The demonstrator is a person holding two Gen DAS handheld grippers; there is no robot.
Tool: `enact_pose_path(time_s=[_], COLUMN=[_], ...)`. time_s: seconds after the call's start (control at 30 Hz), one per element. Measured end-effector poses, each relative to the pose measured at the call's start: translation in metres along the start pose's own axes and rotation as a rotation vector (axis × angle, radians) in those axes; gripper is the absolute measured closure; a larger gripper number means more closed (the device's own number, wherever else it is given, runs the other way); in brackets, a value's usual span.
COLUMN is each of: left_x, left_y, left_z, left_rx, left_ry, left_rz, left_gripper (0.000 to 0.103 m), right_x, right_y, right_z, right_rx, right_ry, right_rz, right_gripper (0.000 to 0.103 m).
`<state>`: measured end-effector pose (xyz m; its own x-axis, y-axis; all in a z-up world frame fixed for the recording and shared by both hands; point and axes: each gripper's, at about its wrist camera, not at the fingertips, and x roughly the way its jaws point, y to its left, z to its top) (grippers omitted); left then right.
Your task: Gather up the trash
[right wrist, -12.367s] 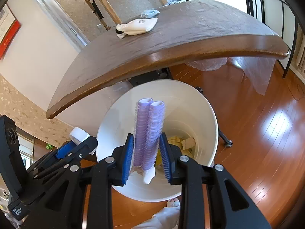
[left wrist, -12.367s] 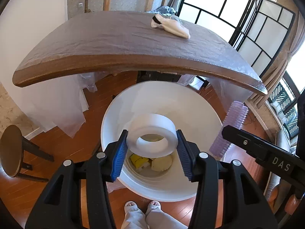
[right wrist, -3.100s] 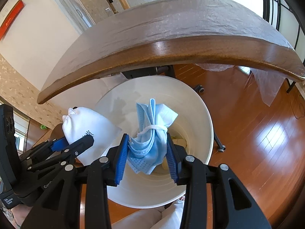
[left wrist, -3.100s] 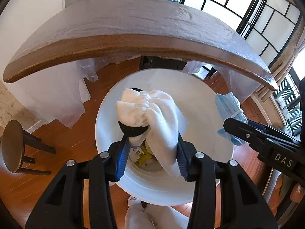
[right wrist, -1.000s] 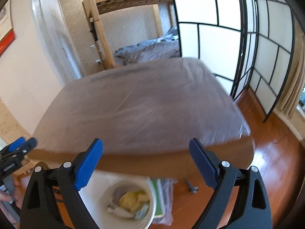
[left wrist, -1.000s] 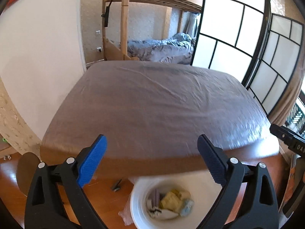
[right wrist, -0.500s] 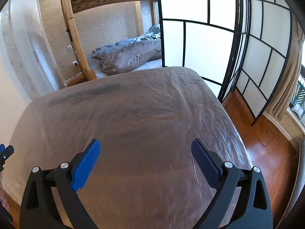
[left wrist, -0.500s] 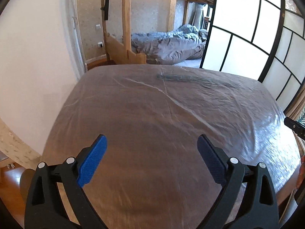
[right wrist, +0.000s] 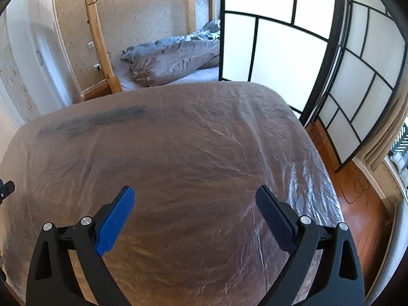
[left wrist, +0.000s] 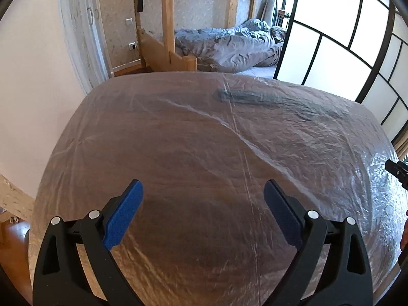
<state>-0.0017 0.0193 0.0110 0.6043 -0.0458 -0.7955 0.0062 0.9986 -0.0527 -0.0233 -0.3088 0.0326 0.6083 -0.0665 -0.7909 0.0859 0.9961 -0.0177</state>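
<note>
My left gripper point(left wrist: 202, 210) hovers above the near part of the counter point(left wrist: 193, 158), its jaws spread wide and holding nothing. The counter is a brown wooden top wrapped in a wrinkled clear plastic sheet point(left wrist: 293, 137). I can see no trash on the counter in the left wrist view; only a dark smear point(left wrist: 251, 98) shows under the sheet toward the counter's far edge. Beyond that far edge is a bed with a rumpled grey duvet point(left wrist: 229, 48).

At the counter's right side, my right gripper point(right wrist: 195, 207) also hovers over the near part, jaws spread just as wide and empty. The right wrist view shows the same bare wrapped top and the same smear, now toward the counter's far left corner. To the right of the counter lies wooden floor point(right wrist: 357, 204) beside a paned screen point(right wrist: 293, 51).

No bin or other container appears in either view, so I cannot tell what one might hold.

Risks, as I judge them: with nothing left to pick on the counter, I might close on the loose plastic sheet and drag or tear it. I might also mistake the smear for trash. A low sweep could snag the wrinkles.
</note>
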Motion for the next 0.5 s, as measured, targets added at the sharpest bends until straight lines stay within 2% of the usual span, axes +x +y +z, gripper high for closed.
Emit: enact_pose_path(time_s=[0.17, 0.33, 0.4, 0.5], left_x=[0.004, 0.009, 0.010, 0.009], left_y=[-0.001, -0.004, -0.003, -0.003], left_z=[-0.002, 0.000, 0.000, -0.001], left_rx=[0.003, 0.015, 0.014, 0.016], left_ry=[0.019, 0.036, 0.037, 0.038], left_rz=[0.013, 0.031, 0.030, 0.030], left_gripper=[0.006, 0.002, 0.001, 0.001], right_x=[0.007, 0.012, 0.014, 0.016], right_y=[-0.006, -0.007, -0.006, -0.003], right_z=[-0.003, -0.004, -0.004, -0.005], right_rx=[0.007, 0.004, -0.003, -0.011], right_ry=[0.023, 0.031, 0.040, 0.043], right_rz=[-0.005, -0.013, -0.013, -0.024], right_gripper=[0.009, 0.008, 0.004, 0.004])
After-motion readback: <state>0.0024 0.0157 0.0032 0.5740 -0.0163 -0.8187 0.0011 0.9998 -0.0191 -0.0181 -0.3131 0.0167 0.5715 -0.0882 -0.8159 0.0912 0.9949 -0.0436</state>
